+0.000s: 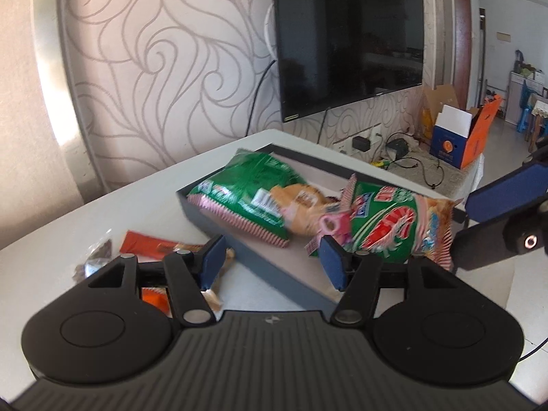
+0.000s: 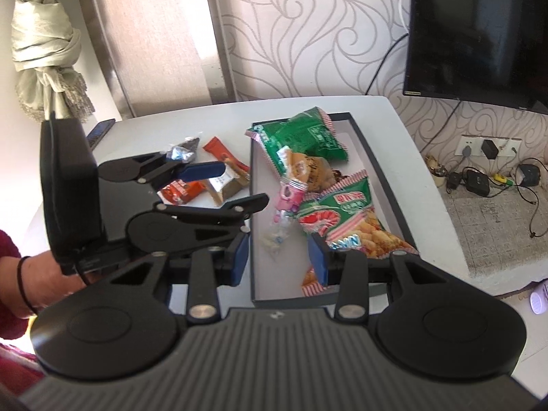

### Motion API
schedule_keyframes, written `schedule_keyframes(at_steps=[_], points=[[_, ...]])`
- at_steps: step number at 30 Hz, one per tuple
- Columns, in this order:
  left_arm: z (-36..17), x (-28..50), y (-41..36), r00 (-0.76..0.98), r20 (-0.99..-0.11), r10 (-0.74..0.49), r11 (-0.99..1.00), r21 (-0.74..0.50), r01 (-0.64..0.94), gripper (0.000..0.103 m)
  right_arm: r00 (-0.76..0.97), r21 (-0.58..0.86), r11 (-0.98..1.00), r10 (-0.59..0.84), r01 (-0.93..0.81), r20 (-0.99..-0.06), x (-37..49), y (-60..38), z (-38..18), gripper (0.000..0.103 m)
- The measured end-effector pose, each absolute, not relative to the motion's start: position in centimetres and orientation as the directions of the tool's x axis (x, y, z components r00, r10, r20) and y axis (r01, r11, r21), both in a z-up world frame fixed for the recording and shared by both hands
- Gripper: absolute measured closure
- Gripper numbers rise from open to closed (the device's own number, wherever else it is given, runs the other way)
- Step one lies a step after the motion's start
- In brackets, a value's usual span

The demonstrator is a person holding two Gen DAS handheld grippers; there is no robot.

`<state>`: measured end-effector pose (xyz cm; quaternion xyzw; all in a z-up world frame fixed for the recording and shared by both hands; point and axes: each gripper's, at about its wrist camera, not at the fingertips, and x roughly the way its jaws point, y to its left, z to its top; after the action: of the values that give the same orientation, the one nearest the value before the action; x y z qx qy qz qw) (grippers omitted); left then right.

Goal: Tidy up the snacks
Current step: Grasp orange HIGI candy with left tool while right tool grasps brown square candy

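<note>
Tray [image 2: 376,171] on table [image 2: 383,116] already holds two green bags [image 2: 304,137], tan pack [image 2: 308,167], pink candy [image 2: 291,193]. Left outside, just beside tray: orange bar [image 2: 222,152], red packet [image 2: 179,191], brown pack [image 2: 226,186], dark wrapper [image 2: 183,150]. My left gripper [image 1: 270,260] spread, empty, above tray's near wall. My right gripper [image 2: 279,260] part open, empty, over tray. Roughly half sorted, I judge.
</note>
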<state>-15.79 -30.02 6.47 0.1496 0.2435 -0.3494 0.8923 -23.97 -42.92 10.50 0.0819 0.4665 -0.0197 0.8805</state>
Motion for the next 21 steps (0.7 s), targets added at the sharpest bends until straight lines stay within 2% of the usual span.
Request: schedule_keyframes(at_steps=[14, 21], points=[[3.9, -13.1, -24.1, 0.702, -0.583, -0.41, 0.8, 0.139, 0.583, 0.036, 0.567, 0.093, 0.992, 0.124, -0.083, -0.814, -18.5, -39.5, 10.4, 0.062], [2.5, -10.6, -22.9, 0.712, -0.611, -0.346, 0.837, 0.143, 0.529, 0.036, 0.524, 0.075, 0.978, 0.167, -0.192, -0.835, -14.0, -38.5, 8.1, 0.062]])
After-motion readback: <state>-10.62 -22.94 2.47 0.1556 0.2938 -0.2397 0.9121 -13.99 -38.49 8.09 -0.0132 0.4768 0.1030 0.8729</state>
